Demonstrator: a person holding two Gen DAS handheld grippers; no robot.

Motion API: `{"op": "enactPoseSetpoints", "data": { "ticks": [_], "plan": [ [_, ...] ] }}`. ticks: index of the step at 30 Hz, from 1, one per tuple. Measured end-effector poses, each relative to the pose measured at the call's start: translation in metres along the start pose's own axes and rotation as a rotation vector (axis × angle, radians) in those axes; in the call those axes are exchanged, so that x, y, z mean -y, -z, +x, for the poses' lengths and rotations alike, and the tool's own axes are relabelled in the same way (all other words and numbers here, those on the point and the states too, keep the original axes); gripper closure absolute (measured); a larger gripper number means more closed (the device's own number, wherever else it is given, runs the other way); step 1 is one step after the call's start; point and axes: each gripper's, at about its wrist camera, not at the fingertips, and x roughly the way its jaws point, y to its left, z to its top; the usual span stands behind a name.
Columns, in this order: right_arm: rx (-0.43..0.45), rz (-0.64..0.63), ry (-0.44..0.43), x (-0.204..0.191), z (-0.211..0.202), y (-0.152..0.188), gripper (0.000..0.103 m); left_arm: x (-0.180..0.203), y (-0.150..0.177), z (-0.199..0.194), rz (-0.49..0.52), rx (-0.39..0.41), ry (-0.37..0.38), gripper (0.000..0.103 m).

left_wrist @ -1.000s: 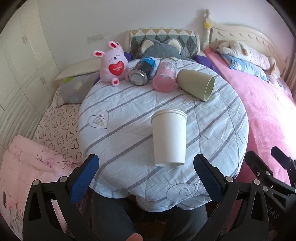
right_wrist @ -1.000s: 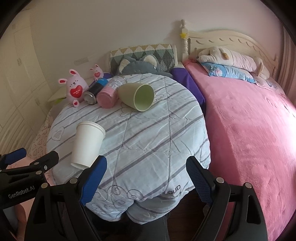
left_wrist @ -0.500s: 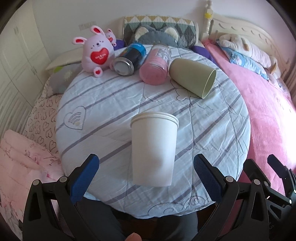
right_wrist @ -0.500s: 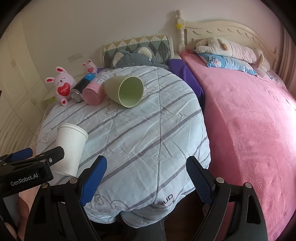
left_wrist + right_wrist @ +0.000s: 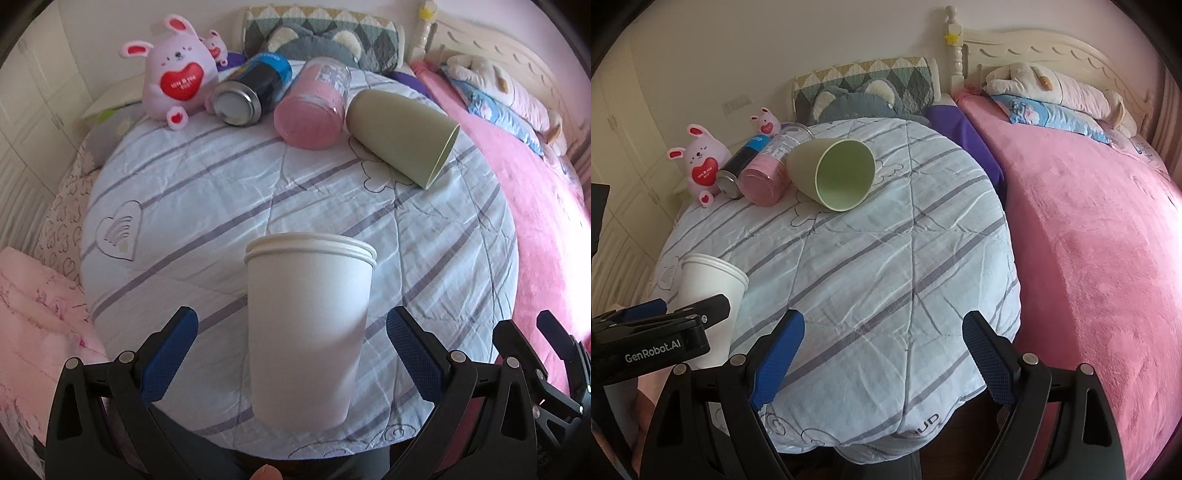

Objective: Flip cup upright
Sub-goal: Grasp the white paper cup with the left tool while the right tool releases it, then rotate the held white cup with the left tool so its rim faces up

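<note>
A white paper cup (image 5: 308,325) lies on its side on the striped quilt-covered table (image 5: 207,206), rim toward the far side. My left gripper (image 5: 291,350) is open, its blue pads on either side of the cup's base, apart from it. The cup also shows in the right wrist view (image 5: 709,288), partly behind the left gripper's body. My right gripper (image 5: 882,350) is open and empty over the table's near edge. A green cup (image 5: 402,138) lies on its side at the far right, its mouth seen in the right wrist view (image 5: 836,173).
A pink jar (image 5: 314,107), a dark can (image 5: 247,90) and a pink bunny toy (image 5: 177,74) lie along the table's far edge. A pink bed (image 5: 1089,240) with pillows runs along the right. White cupboards stand at the left.
My left gripper has moved forward and down, so the white cup now sits between its open fingers. The right gripper has shifted slightly closer to the table.
</note>
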Motion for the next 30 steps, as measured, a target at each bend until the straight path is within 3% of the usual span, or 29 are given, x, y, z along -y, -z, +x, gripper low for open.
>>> {"op": "enactPoseSetpoints", "data": {
  "ticks": [12,14,18,30],
  "plan": [
    [-0.024,-0.002,0.018,-0.003,0.015,-0.007,0.014,-0.002,-0.006,0.020,0.006,-0.051,0.026,0.009],
    [-0.026,-0.006,0.020,-0.005,0.016,-0.007,0.014,-0.003,-0.006,0.023,0.005,-0.059,0.031,0.013],
    [-0.030,-0.010,0.024,-0.006,0.017,-0.007,0.014,-0.005,-0.008,0.032,0.011,-0.078,0.055,0.037],
    [-0.026,-0.017,0.034,-0.009,0.012,-0.006,0.014,-0.020,-0.010,0.016,0.027,-0.018,0.060,0.037]
  ]
}}
